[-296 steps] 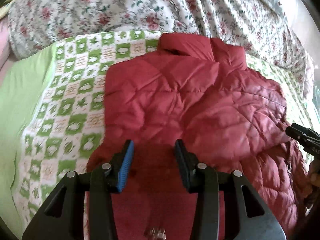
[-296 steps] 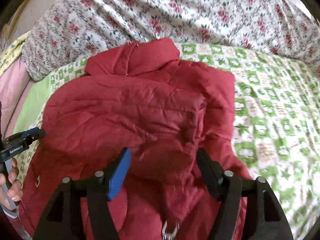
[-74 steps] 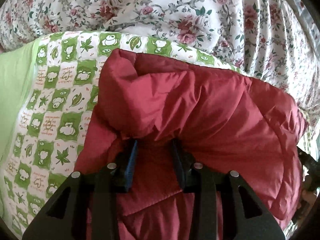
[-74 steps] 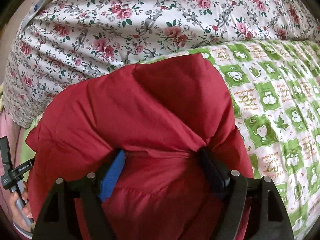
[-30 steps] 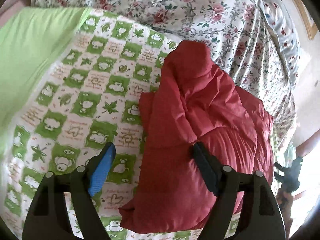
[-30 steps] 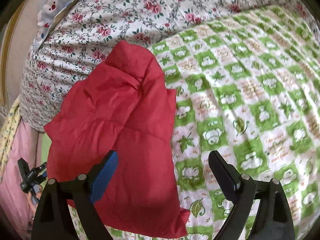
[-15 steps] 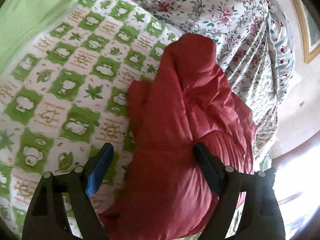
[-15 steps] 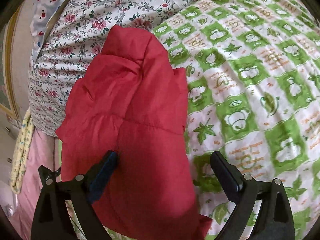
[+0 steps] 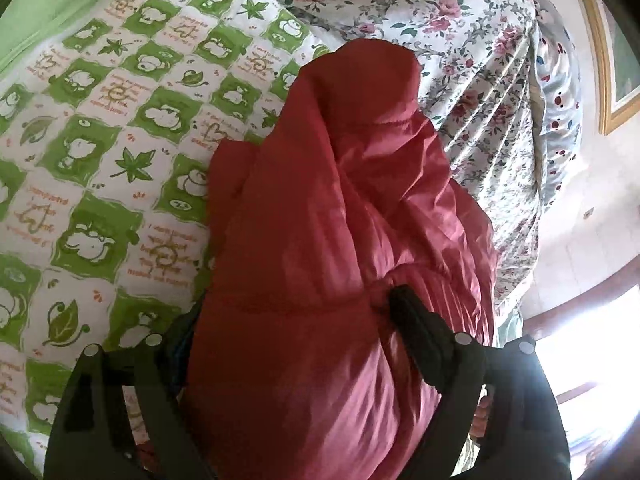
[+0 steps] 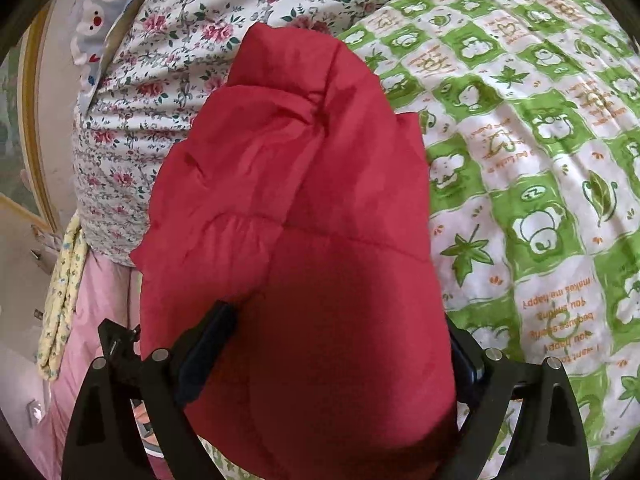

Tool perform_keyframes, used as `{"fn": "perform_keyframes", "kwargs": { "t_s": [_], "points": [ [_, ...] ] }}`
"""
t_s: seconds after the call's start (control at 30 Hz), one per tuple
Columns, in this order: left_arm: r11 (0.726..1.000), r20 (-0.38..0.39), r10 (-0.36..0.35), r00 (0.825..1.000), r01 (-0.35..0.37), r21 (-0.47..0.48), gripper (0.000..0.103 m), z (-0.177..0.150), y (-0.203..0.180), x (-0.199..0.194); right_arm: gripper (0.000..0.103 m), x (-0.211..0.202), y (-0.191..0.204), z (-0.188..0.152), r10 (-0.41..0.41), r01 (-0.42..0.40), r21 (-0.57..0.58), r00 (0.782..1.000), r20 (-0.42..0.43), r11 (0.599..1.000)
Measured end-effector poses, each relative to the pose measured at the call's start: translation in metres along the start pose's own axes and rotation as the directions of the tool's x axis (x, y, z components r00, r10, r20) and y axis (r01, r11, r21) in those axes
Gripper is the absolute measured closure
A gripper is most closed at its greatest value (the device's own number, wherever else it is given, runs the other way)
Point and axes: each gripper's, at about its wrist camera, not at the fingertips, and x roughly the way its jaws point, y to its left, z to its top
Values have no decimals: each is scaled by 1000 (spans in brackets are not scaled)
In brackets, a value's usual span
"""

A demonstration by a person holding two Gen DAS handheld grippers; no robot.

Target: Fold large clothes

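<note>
Jacket [image 9: 320, 240] update: a couple seconds back both tongs were pinching the hem and hauling it over. Now that fold's down, so I'd guess what's left is squashing it flat. Left tongs [image 9: 294, 308] have just been opening and sit wide apart with the red bundle bulging between them. Right tongs [image 10: 340, 322] are spread the same way around it, not clamping. It's a puffy, shiny lump on the green checked quilt [image 9: 100, 160], centre frame, top end against the floral duvet [image 9: 460, 40].
</note>
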Motion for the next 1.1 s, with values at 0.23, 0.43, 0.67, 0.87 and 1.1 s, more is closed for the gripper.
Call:
{"fn": "perform_keyframes", "kwargs": {
  "t_s": [0.23,0.43,0.67,0.87,1.1],
  "points": [
    [1000,10,-1,1000,1,16,25,1,-5,3,9,3,1,2,5,-5,-14,1000,-3,1000],
    [999,18,7,1000,-8,45,40,1,-9,2,24,6,5,5,14,-14,-20,1000,1,1000],
    [998,52,15,999,-18,62,57,-5,-25,-15,69,-15,26,-1,11,-8,-101,1000,20,995],
    [992,92,6,996,-18,122,61,-29,-50,-54,73,-44,40,-21,51,-47,-130,998,23,990],
    [992,102,-1,995,-11,123,62,-75,-51,-100,73,-81,49,-71,92,-92,-141,996,-2,986]
  ]
}}
